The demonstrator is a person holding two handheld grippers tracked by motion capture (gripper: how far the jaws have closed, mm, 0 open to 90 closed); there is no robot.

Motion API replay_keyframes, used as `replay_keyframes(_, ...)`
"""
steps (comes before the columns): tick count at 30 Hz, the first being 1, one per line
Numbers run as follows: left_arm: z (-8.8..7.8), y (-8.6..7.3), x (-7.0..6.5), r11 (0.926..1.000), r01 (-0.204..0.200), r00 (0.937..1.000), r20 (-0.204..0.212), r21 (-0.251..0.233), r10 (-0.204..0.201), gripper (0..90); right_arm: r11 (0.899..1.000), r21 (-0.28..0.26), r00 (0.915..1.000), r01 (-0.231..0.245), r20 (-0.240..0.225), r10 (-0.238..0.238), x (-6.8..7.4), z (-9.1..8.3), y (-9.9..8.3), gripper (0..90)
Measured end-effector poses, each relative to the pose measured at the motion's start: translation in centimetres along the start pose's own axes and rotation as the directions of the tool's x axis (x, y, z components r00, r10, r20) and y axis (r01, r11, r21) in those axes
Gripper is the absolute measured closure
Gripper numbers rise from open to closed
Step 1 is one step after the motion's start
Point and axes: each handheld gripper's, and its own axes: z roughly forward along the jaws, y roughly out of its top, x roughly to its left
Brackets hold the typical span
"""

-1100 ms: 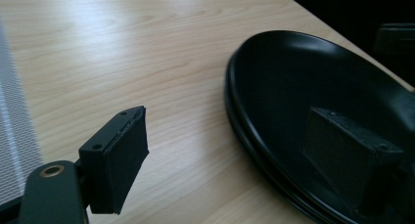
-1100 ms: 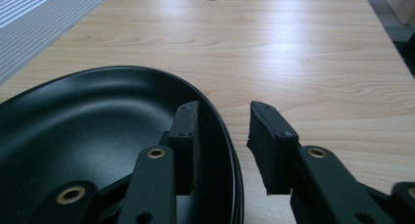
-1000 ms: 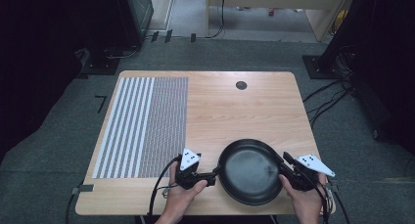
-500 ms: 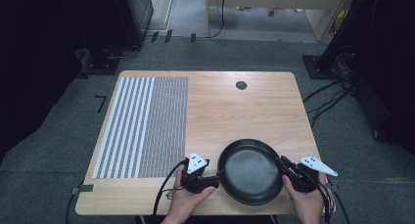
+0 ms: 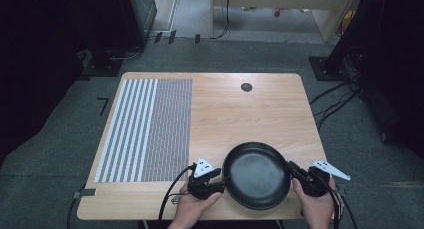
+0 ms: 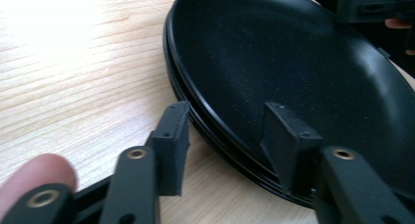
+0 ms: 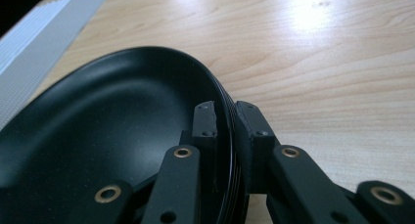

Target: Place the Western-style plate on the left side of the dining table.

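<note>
A wooden worktop (image 5: 250, 114) carries a striped mat (image 5: 147, 129) on its left half and black plates (image 5: 256, 175) at the near right edge.

Plate stack (image 5: 256, 175) on counter (image 5: 250, 114), near front edge, right of centre. Striped mat (image 5: 147, 129) on counter's left half, well apart from stack. Left tool (image 5: 216, 181) at stack's left rim, right tool (image 5: 295, 171) at its right rim.

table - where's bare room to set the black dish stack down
Bare wood on the table between the striped mat, the round hole and the right edge. The near edge is crowded: black dishes and both hand-held grippers.
</note>
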Motion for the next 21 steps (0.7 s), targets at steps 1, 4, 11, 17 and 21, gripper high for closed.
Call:
replay_keyframes(1, 0.0, 0.0, 0.0, 1.0000, -0.002, 1.0000, -0.001, 0.000, 0.002, 55.2, 1.000, 0.002, 1.0000, 0.003, 0.006, -0.003, 0.1, 0.0, 0.0, 81.2)
replay_keyframes(4, 0.1, 0.0, 0.0, 1.0000, 0.002, 1.0000, 0.006, 0.003, -0.002, 55.8, 1.000, 0.009, 0.9999, 0.001, 0.010, -0.001, 0.0, 0.0, 0.1, 83.8)
replay_keyframes(11, 0.1, 0.0, 0.4, 0.9988, 0.048, 0.9984, 0.028, 0.008, -0.048, 57.3, 1.000, 0.019, 0.9997, -0.023, -0.008, 0.023, -0.1, 0.2, 0.0, 85.3)
replay_keyframes(17, 0.1, 0.0, 0.5, 0.9983, 0.058, 0.9977, 0.033, 0.011, -0.058, 57.9, 0.999, 0.023, 0.9990, -0.041, -0.019, 0.041, -0.2, 0.2, 0.0, 85.6)
replay_keyframes(21, 0.0, -0.1, 1.0, 0.9950, 0.100, 0.9924, 0.072, 0.006, -0.100, 57.6, 0.998, 0.026, 0.9976, -0.063, -0.027, 0.063, -0.4, 0.2, 0.1, 85.9)
